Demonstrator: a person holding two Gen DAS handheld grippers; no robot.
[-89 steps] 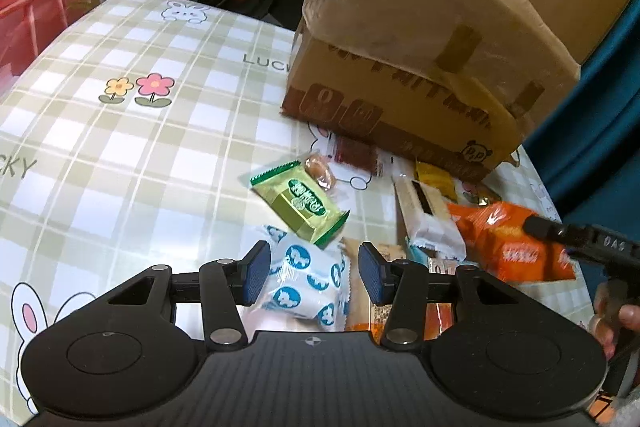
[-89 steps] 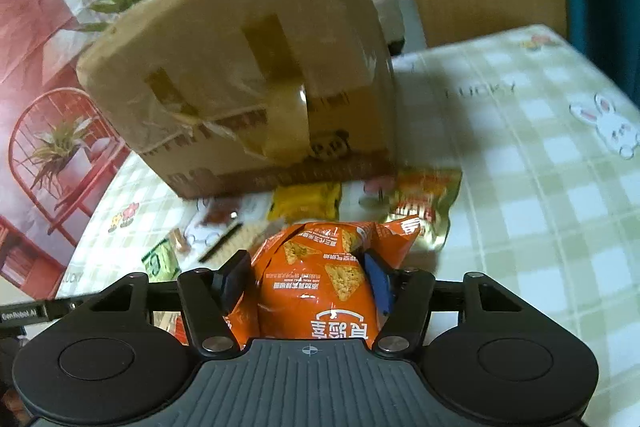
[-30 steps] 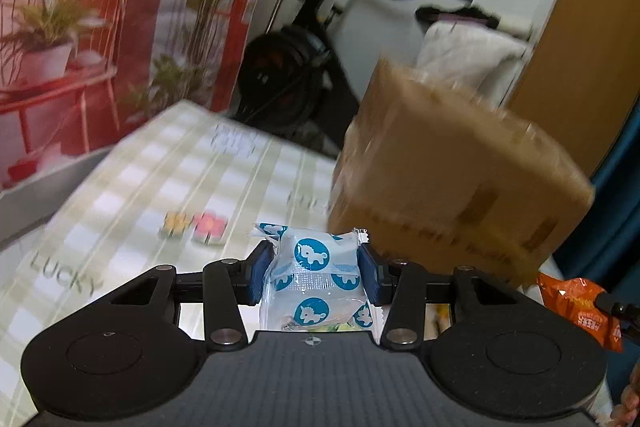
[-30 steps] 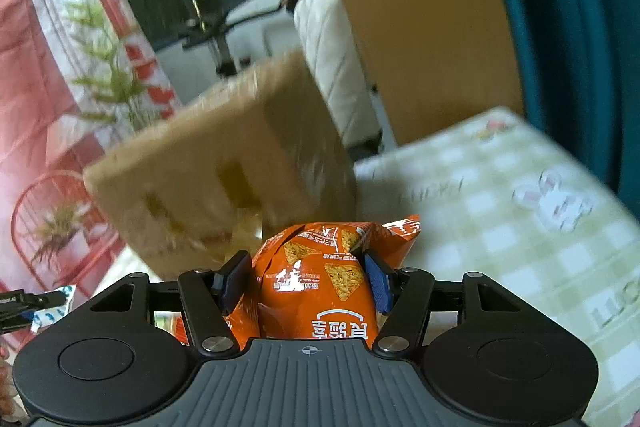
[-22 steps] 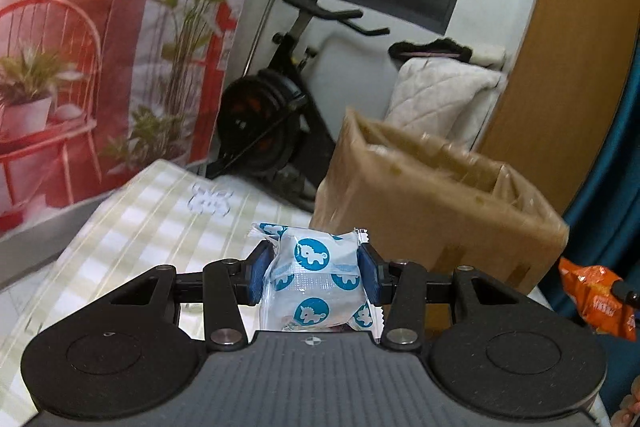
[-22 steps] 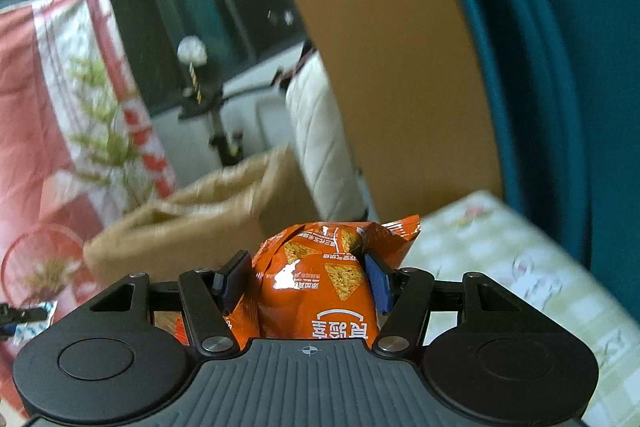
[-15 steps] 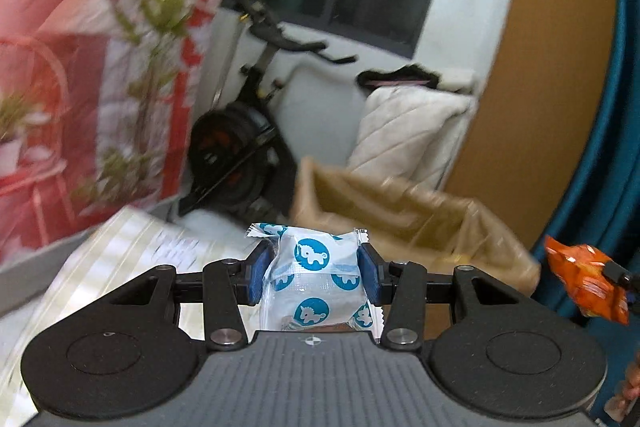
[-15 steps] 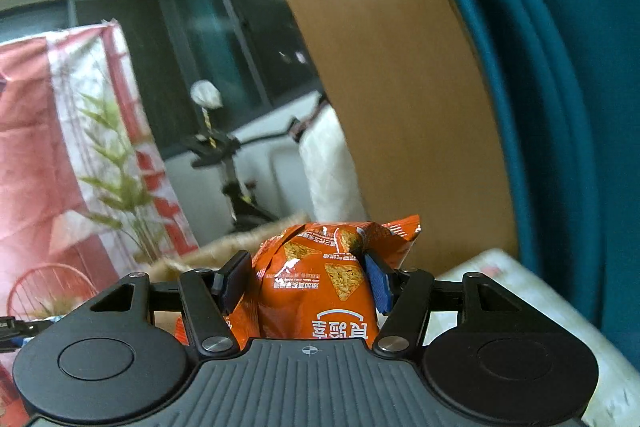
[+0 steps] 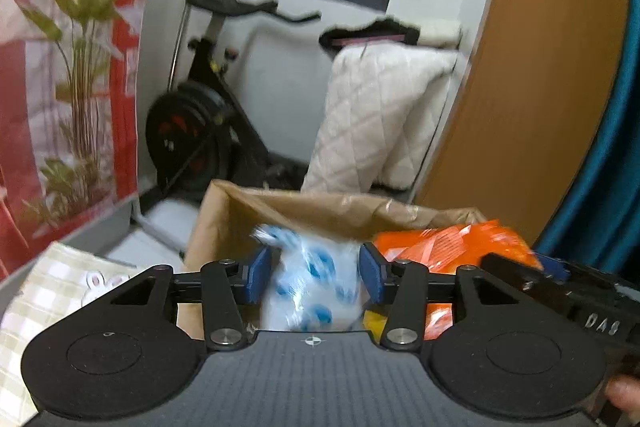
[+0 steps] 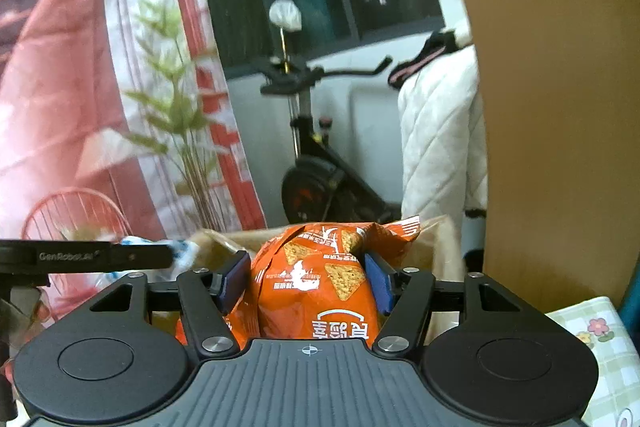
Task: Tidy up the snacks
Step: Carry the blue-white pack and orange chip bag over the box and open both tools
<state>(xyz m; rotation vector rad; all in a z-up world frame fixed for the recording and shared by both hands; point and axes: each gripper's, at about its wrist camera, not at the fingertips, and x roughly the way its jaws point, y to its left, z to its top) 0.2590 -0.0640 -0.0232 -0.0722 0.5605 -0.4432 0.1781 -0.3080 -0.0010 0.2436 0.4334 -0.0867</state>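
Note:
The open cardboard box (image 9: 224, 211) lies right below both grippers. My left gripper (image 9: 315, 278) is above its left part with its jaws opening. The white packet with blue prints (image 9: 312, 283) is blurred between the pads, with a gap on each side. My right gripper (image 10: 305, 281) is over the box rim (image 10: 434, 247), jaws opening too, and the orange chip bag (image 10: 316, 279) still fills the space between its pads. In the left wrist view that orange bag (image 9: 452, 247) hangs over the right part of the box.
The checked tablecloth shows only at the edges (image 9: 48, 291) (image 10: 600, 343). Behind the box stand an exercise bike (image 9: 200, 131), a white quilted cover (image 9: 384, 115), a wooden panel (image 9: 532, 87) and a blue curtain (image 9: 608, 163). A red printed backdrop (image 10: 80, 107) hangs at the left.
Both grippers rose from the table and came over the open box. The left jaws widened and the white packet, sharp and pinched before, is now blurred and loose. The right jaws widened slightly.

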